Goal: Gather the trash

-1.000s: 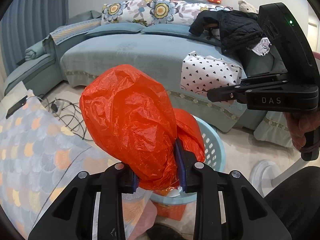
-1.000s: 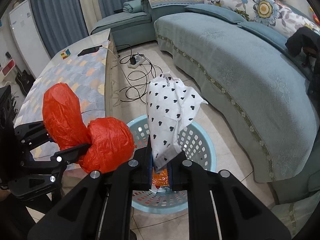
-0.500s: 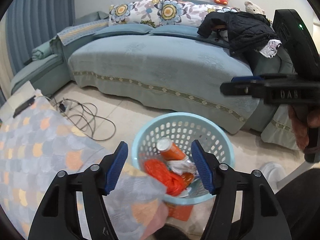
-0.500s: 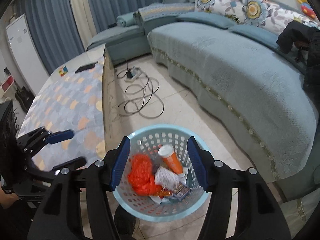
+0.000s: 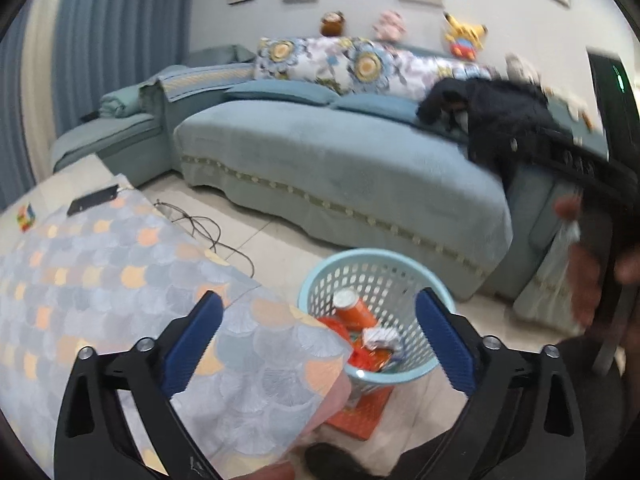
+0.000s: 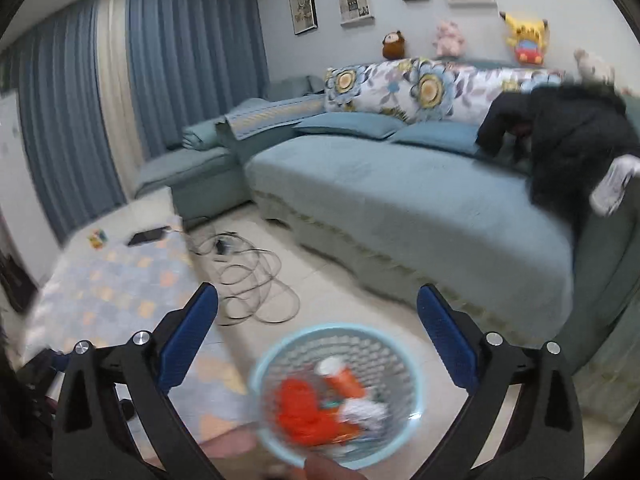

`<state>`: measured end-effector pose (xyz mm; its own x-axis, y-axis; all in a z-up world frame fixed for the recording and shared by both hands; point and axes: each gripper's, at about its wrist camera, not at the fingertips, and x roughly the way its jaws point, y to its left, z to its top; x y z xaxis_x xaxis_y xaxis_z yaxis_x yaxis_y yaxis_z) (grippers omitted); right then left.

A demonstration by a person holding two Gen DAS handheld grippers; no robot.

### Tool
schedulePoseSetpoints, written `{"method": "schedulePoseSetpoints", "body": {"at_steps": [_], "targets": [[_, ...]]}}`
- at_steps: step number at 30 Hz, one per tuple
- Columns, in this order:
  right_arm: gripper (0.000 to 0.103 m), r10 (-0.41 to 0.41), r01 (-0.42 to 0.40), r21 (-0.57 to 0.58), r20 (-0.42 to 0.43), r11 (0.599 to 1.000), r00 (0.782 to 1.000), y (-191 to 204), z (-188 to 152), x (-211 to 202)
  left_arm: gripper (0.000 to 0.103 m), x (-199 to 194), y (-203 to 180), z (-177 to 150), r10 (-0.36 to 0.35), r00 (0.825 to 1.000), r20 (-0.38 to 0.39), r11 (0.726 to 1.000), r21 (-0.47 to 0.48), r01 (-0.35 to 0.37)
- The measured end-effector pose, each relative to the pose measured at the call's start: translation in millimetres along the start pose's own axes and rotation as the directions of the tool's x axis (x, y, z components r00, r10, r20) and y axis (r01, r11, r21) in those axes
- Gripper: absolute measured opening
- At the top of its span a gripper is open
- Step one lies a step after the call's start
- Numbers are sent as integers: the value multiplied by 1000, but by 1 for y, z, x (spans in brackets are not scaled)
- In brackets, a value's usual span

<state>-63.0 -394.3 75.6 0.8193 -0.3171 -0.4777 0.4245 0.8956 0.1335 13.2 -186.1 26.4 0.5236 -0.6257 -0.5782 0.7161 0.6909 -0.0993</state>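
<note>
Having just opened wide, both hand-held grippers (image 5: 316, 336) (image 6: 318, 332) empty; bags now in basket (image 5: 404, 268).

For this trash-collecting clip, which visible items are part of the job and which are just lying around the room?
Part of the job:
- light blue basket
- orange bag in it
- orange bottle in it
- left gripper and right gripper, both open and empty

Lying about:
- black jacket on the sofa
- phone and puzzle cube on the table
- floor cables
</note>
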Motion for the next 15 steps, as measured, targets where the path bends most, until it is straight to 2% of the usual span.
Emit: {"method": "schedulePoseSetpoints", "body": {"at_steps": [3, 6, 8, 11, 15], "targets": [[95, -65, 64, -13, -55, 998, 996, 9, -11, 8, 95, 0, 2, -6, 37, 999, 0, 999, -17, -37], [95, -12, 22, 132, -78, 991, 997, 5, -26, 2, 95, 4, 4, -13, 102, 995, 3, 995, 4, -102], [95, -2, 20, 178, -98, 984, 995, 9, -44, 0, 95, 6, 7, -17, 95, 995, -8, 995, -9, -95], [95, -45, 66, 143, -148, 988, 988, 27, -72, 5, 95, 8, 11, -23, 69, 997, -45, 997, -33, -71], [95, -66, 75, 36, -207, 997, 976, 48, -91, 18, 95, 9, 18, -34, 83, 993, -82, 995, -52, -87]]}}
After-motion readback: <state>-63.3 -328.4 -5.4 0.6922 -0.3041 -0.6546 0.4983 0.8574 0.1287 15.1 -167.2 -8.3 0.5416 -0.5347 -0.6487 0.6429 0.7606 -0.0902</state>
